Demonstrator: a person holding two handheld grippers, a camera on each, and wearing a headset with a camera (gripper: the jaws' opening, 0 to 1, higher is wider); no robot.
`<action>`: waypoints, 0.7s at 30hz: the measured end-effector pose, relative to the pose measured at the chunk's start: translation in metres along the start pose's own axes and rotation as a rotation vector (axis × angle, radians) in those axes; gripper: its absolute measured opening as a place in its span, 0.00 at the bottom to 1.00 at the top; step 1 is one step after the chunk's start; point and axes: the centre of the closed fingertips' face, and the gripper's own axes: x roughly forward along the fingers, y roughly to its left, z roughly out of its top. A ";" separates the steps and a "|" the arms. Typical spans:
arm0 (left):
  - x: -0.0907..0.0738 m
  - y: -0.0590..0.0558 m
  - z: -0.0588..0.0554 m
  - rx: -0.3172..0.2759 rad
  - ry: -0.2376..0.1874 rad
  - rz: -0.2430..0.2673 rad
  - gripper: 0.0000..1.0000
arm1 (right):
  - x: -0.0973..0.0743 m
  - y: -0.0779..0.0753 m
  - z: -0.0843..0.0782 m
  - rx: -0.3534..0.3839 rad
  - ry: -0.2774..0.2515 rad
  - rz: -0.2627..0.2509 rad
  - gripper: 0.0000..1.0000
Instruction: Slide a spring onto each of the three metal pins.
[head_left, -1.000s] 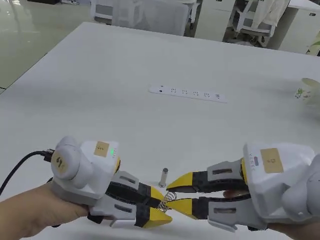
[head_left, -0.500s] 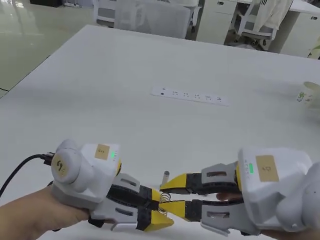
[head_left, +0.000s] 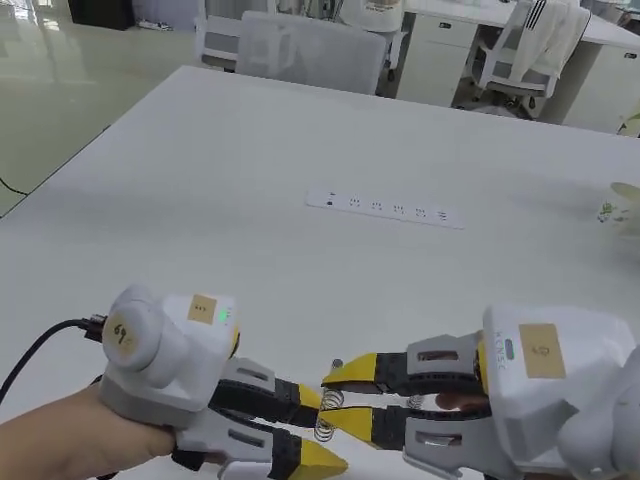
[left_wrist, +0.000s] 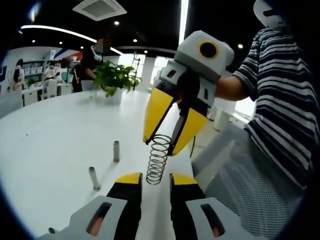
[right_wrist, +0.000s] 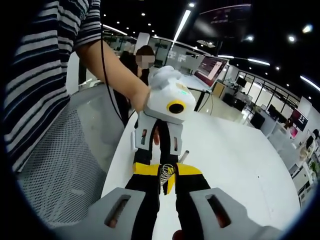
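Head view: left claw (head_left: 316, 428) and right claw (head_left: 328, 397) meet tip to tip, with the spring (head_left: 323, 431) between them.

Left gripper view: the spring runs straight ahead from barely parted jaws. Gripping it? Can't tell. Upright pins (left_wrist: 116, 151) stand ahead-left.

Right gripper view: its jaws pinch the spring.

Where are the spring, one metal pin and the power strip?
spring (left_wrist: 157, 160): left gripper view, on its middle coils.
metal pin (left_wrist: 116, 151): left gripper view, on its shaft.
power strip (head_left: 385, 208): head view, on its top face.
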 end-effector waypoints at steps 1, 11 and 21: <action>0.000 0.000 0.000 -0.005 -0.001 0.001 0.13 | 0.000 -0.001 0.000 -0.003 0.003 -0.001 0.08; -0.010 0.008 0.003 -0.019 -0.024 0.052 0.21 | -0.001 -0.005 -0.002 -0.018 0.022 -0.016 0.08; -0.019 0.011 0.003 -0.039 -0.041 0.086 0.31 | -0.001 -0.009 -0.007 -0.024 0.043 -0.031 0.08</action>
